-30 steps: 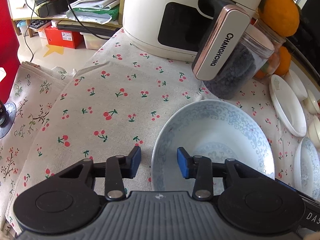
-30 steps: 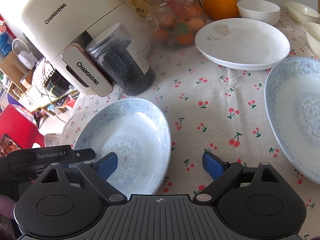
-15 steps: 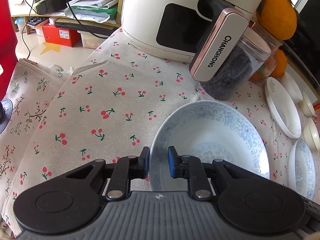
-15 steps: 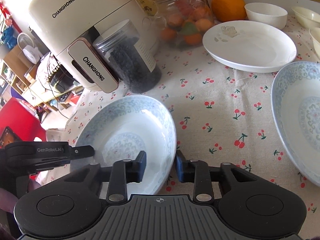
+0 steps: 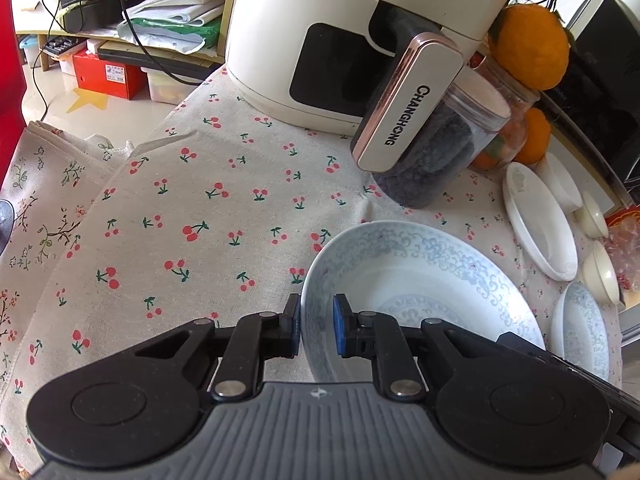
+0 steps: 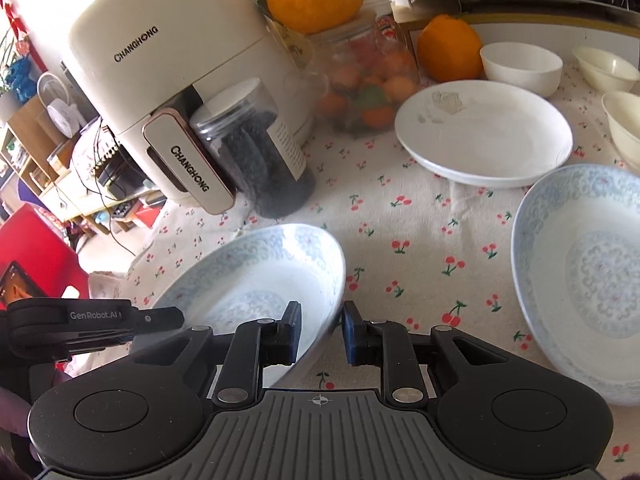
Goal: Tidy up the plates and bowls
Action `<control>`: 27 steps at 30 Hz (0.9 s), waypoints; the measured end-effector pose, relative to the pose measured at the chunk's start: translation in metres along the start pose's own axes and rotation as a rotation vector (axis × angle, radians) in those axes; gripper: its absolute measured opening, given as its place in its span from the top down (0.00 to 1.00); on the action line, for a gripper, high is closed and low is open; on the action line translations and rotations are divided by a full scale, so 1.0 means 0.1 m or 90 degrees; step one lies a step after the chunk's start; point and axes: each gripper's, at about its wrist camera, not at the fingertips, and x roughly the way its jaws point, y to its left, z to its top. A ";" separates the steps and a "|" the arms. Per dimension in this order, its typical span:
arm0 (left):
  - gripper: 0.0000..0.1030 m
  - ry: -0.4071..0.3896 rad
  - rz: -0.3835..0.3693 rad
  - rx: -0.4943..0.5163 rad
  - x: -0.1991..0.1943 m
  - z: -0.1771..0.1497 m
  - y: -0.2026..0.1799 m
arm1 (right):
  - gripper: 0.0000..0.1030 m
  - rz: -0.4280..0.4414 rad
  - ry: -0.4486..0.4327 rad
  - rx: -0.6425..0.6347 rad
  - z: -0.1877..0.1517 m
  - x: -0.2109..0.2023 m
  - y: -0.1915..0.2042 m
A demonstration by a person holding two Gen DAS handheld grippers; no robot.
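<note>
Gripped from both sides on a cherry-print tablecloth: blue-patterned plate, left gripper clamped on its near-left rim, right gripper closing on the opposite rim, pads pinching it. Beside: second patterned plate, white plate.

Black two-finger left gripper at six o'clock, blue pads clamped on near rim of blue-patterned white porcelain bowl. Cream air fryer at twelve o'clock, clear jar of dark contents beside it. Plain white plate at three o'clock on cherry-print tablecloth.
</note>
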 end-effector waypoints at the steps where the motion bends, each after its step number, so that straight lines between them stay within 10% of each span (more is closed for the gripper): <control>1: 0.86 -0.002 -0.003 -0.001 -0.01 0.00 -0.01 | 0.79 0.000 0.000 0.001 0.00 -0.01 -0.01; 27: 0.86 -0.030 -0.091 0.019 -0.21 -0.07 -0.44 | 0.79 -0.009 -0.049 0.017 0.19 -0.53 -0.37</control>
